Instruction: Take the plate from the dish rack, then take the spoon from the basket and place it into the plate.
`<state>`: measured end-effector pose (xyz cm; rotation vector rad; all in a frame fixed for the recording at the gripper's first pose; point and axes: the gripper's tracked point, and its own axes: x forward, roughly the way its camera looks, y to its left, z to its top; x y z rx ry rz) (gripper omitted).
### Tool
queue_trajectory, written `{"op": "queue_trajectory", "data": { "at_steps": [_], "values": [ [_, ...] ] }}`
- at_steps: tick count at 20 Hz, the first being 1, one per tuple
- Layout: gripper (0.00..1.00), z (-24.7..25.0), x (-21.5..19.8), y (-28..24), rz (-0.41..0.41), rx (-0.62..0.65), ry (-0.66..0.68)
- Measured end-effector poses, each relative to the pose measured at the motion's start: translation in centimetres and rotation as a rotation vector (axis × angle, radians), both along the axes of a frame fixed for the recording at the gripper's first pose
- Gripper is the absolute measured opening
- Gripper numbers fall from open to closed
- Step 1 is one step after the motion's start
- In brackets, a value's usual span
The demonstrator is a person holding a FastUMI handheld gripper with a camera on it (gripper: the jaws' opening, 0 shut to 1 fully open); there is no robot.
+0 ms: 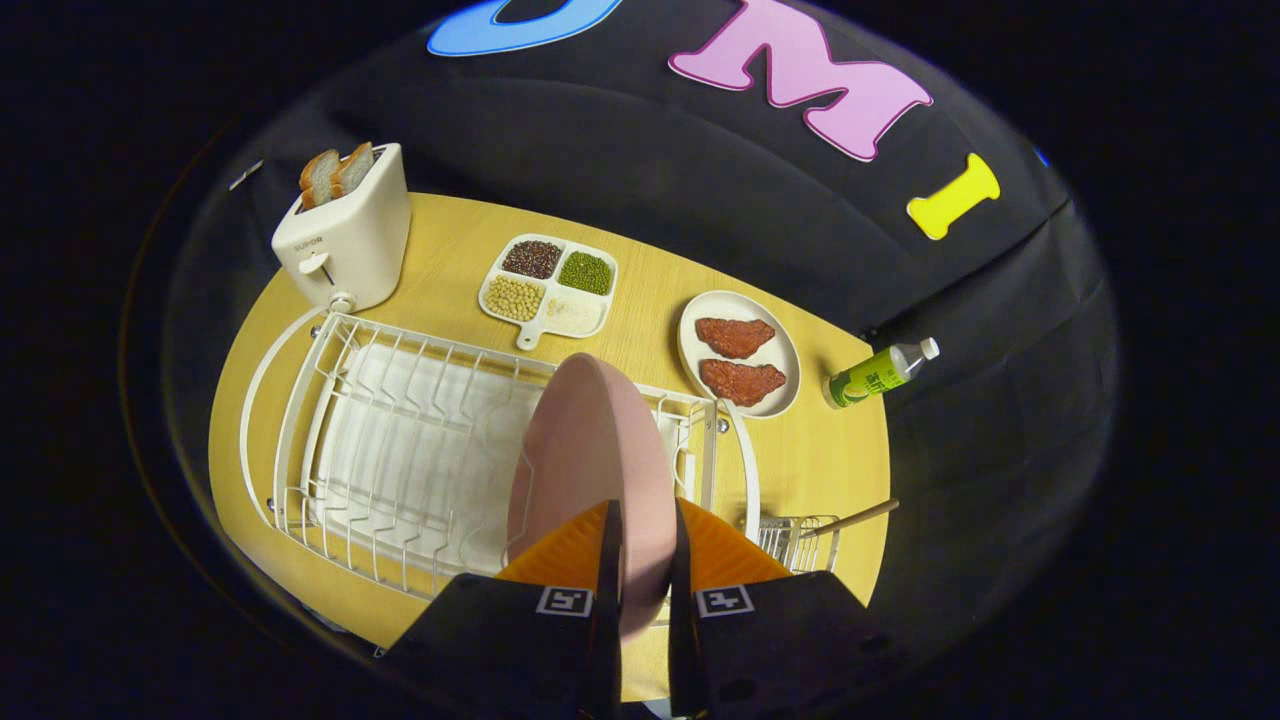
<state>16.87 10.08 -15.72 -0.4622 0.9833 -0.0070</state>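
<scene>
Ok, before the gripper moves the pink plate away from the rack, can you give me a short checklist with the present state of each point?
1. Grip: the gripper has both fingers pressing on the rim of the pink plate: ok.
2. Plate free of the white dish rack: its lower edge is hidden behind the fingers: cannot tell.
3. Free table space for setting it down, between the rack and the steak plate: ok, but narrow.
4. Bottle lying at the table's edge, apart from that space: ok.
5. Spoon's wooden handle sticks out of the wire basket, reachable afterwards: ok.
</scene>
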Motion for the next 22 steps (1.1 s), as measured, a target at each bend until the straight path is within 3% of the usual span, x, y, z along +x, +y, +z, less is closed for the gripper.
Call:
{"op": "queue_trajectory", "data": {
  "at_steps": [4, 6, 11, 17, 22],
  "values": [
    [0.23, 3.4, 1.6, 0.1, 0.117, -0.168, -0.088],
    [0.22, 4.4, 1.5, -0.6, 0.137, -0.199, -0.105],
    [0.22, 5.3, -2.2, -2.6, -0.022, 0.083, -0.068],
    [0.22, 7.2, -9.1, -6.0, -0.090, 0.382, -0.085],
    [0.22, 5.0, -15.9, -7.1, -0.107, 0.612, -0.036]
  ]
}}
